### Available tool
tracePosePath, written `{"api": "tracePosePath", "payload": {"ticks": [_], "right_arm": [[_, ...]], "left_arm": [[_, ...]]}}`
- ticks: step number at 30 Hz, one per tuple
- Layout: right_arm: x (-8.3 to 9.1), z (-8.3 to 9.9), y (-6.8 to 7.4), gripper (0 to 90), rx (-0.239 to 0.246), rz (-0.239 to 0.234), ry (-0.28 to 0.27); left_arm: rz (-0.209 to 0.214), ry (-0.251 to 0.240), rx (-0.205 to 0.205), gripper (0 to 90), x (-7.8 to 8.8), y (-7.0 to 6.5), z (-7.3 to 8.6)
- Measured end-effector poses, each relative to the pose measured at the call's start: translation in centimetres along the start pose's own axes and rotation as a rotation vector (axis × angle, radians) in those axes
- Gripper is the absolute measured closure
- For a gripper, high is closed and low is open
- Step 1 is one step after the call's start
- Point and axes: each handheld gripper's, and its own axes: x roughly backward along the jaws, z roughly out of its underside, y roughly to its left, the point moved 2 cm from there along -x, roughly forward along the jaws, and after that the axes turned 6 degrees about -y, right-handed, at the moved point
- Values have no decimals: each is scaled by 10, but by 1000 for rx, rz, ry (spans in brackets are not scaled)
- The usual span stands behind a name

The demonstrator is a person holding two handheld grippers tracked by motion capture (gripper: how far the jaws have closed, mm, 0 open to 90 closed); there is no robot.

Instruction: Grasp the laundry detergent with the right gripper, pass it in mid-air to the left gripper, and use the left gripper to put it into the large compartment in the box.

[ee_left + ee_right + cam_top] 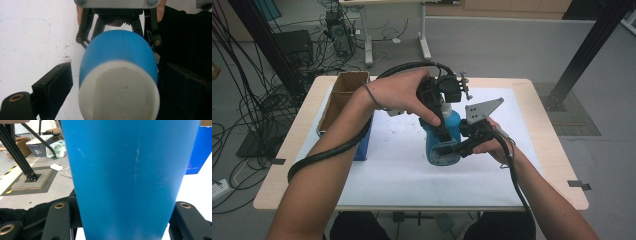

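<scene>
Where the two hands meet over the middle of the white mat (382, 165), much of the blue bottle (447, 142) is covered by them and by the black tools, so the high view leaves only its shoulder and lower body with a label showing. It stands upright there, long axis vertical, white cap end up, base at or just above the mat; contact with the mat cannot be made out. The left gripper (438, 117) comes down from above. Its own view looks straight down the bottle (120, 57) onto the white cap (119, 92), with one jaw on each side, spread wider than the cap and a clear gap on the left; the right side is too dark to judge. The right gripper (451, 148) reaches in from the side. Its view has the blue body (125, 177) cut off top and bottom, with a jaw against each flank, clamping it. A cardboard box (343, 97) sits at the table's (542, 145) left edge, partly behind the left forearm.
</scene>
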Motion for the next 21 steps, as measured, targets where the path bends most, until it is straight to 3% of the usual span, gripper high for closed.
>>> {"api": "tracePosePath", "payload": {"ticks": [21], "right_arm": [[1,-1,2,435,5,-1,10]], "left_arm": [[-3,-1,0,102,3,-3,0]]}}
